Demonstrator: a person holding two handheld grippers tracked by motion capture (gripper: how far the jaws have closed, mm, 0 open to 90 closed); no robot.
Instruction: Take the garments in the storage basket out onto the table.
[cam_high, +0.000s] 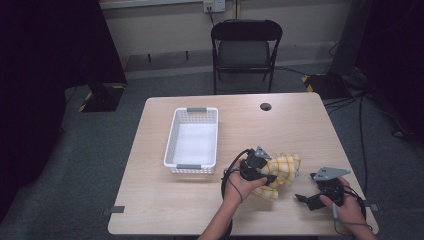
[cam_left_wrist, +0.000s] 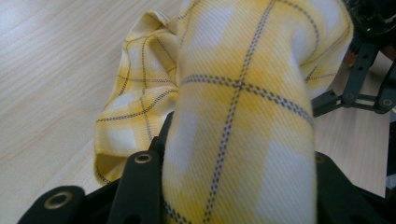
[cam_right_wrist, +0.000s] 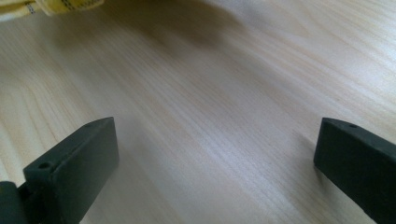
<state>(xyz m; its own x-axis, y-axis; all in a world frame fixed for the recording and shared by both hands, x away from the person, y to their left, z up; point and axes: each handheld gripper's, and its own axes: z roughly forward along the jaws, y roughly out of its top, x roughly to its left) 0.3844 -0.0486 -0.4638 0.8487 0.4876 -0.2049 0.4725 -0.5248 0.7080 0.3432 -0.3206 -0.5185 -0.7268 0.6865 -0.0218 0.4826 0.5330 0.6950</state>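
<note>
The left gripper clamps the yellow checked cloth, probably to lift it; the right gripper, beside it, is spread wide and empty.

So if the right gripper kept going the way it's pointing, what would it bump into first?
Probably the yellow checked cloth. The right gripper points left across the table, jaws wide open over bare wood, and the cloth's edge shows ahead in its own view. It tilts downward, though, so it might meet the wood first.
</note>
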